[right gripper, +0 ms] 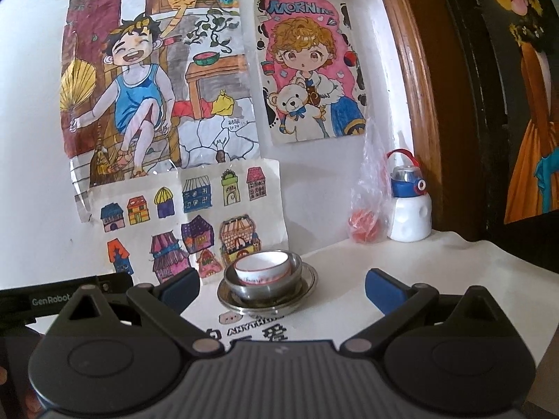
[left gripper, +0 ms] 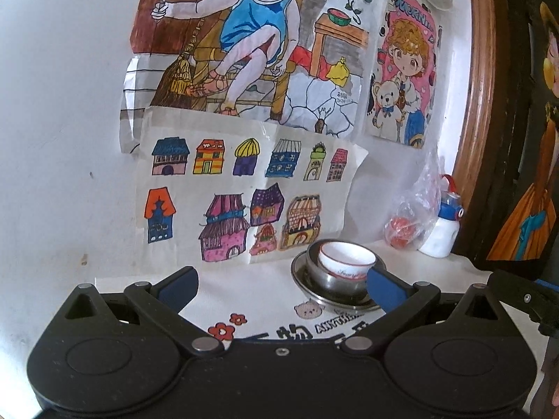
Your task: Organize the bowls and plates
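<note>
Both the left claw (left gripper: 281, 288) and the right claw (right gripper: 282, 288) are spread wide, holding nothing. Ahead on the worktop (right gripper: 401, 262) stands a stack: a white ceramic bowl (left gripper: 346, 258) tilted inside a steel bowl (left gripper: 335, 279) on a steel plate (left gripper: 314, 293). Only the right view shows the plate's whole rim; the left claw's finger (left gripper: 384, 291) hides part.

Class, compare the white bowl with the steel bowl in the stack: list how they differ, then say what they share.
The white bowl is ceramic-looking with a red band and lettering; the steel bowl is plain shiny metal. The white bowl is smaller and sits tilted inside the steel bowl, which sits nearly level on a steel plate. Both are round, open-side up, and held by neither tongs.
</note>
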Motion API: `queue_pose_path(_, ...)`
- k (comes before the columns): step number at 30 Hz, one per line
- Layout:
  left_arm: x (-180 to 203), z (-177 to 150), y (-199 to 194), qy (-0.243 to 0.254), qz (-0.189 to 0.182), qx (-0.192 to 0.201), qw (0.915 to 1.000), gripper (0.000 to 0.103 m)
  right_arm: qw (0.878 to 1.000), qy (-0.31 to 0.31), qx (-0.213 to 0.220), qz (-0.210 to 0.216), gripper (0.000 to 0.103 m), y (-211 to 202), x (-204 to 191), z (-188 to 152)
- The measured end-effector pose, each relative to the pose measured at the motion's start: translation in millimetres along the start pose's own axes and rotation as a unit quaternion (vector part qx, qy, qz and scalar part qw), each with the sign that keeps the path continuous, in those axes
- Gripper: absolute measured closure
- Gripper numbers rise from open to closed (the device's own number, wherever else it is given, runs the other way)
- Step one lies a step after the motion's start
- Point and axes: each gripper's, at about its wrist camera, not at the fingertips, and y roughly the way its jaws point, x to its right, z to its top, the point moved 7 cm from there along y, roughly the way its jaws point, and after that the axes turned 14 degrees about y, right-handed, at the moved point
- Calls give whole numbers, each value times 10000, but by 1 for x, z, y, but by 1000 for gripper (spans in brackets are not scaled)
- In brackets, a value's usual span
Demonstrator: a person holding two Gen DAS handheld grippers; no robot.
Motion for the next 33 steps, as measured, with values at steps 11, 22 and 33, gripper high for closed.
queue_pose_path(11, -2, -44, -16, 2, -63, -241, 9997, 1, 9996, -42, -218, -184, 0, -9, 6, -35)
queue_pose_path(22, -13, -71, -28, 10, 102, -299, 9995, 1, 9993, -16, -170, -334, 0, -19, 4, -55)
queue_pose_path(33, -13, -78, -34, 45, 112, -195, 9997, 1, 9989, 128, -201, -393, 0, -21, 7, -70)
